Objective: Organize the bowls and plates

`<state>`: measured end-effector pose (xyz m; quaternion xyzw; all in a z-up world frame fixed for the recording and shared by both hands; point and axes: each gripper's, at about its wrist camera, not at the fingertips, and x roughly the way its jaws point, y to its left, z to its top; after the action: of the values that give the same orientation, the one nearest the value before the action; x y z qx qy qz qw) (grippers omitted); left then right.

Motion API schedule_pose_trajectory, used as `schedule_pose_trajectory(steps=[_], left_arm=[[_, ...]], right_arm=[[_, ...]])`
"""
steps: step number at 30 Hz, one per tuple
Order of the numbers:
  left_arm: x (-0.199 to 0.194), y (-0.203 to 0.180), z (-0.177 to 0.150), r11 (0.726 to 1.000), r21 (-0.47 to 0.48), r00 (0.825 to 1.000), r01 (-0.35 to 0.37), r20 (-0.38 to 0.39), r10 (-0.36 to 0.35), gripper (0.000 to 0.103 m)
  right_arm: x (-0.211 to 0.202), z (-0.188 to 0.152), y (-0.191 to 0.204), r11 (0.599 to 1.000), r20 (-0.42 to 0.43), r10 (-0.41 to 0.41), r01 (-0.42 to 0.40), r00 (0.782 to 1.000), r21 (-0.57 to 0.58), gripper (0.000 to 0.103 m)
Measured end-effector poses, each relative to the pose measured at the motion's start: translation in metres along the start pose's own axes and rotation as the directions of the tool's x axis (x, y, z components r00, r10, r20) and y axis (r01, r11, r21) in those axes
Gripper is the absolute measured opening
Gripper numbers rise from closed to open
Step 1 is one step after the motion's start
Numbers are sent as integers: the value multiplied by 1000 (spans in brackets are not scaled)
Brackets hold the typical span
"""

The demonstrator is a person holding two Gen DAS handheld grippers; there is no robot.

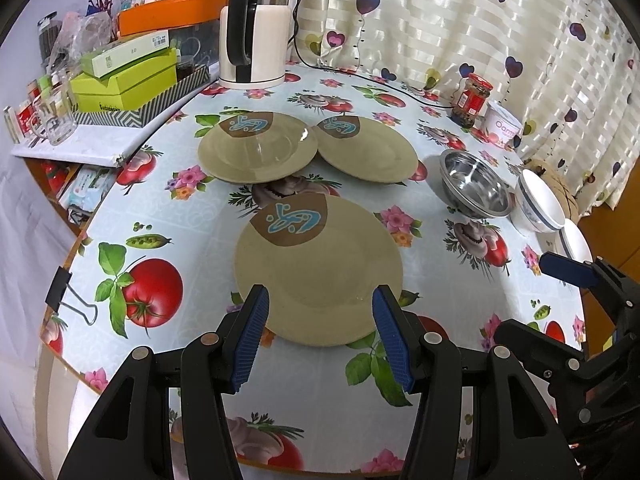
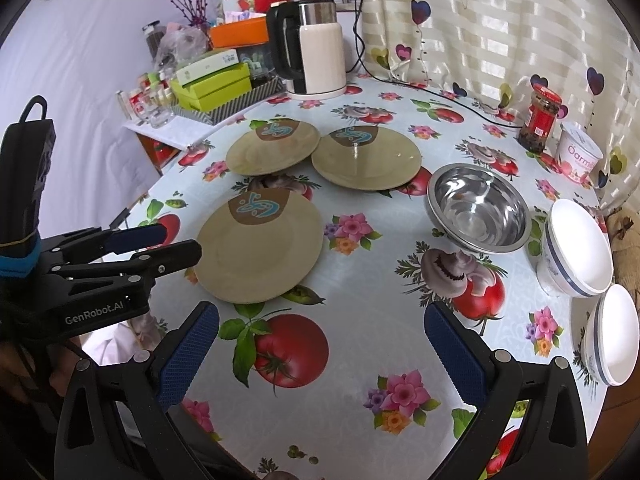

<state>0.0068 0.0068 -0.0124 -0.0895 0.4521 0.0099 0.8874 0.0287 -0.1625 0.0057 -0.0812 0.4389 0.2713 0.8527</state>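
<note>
Three tan plates with a brown-and-blue mark lie on the flowered tablecloth. The near plate (image 1: 318, 268) (image 2: 259, 246) sits alone; the far-left plate (image 1: 256, 146) (image 2: 273, 148) and far-right plate (image 1: 366, 148) (image 2: 366, 158) touch at their rims. A steel bowl (image 1: 474, 184) (image 2: 478, 208) stands to the right. Beside it are a white bowl (image 1: 538, 202) (image 2: 576, 248) and a second white bowl (image 1: 576, 240) (image 2: 614, 336). My left gripper (image 1: 321, 296) (image 2: 180, 244) is open, its fingers straddling the near plate's front rim. My right gripper (image 2: 320, 316) (image 1: 524, 296) is open over bare cloth, empty.
A white kettle (image 1: 256, 32) with its cable stands at the back. A red-lidded jar (image 1: 472, 100) and a tub (image 1: 502, 124) are at the back right. Green boxes (image 1: 124, 80) and a glass mug (image 1: 54, 120) crowd a side shelf. A binder clip (image 1: 64, 292) grips the table's left edge.
</note>
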Motion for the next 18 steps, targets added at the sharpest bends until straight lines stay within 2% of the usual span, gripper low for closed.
schedule_pose_trajectory(steps=[12, 18], left_arm=[[9, 18, 8, 999, -27, 1000, 19, -4, -19, 55], [14, 27, 13, 998, -51, 1000, 25, 1, -25, 55]], right_arm=[[12, 11, -3, 1000, -16, 2, -2, 1000, -1, 103], [21, 20, -2, 1000, -34, 23, -23, 999, 1, 98]])
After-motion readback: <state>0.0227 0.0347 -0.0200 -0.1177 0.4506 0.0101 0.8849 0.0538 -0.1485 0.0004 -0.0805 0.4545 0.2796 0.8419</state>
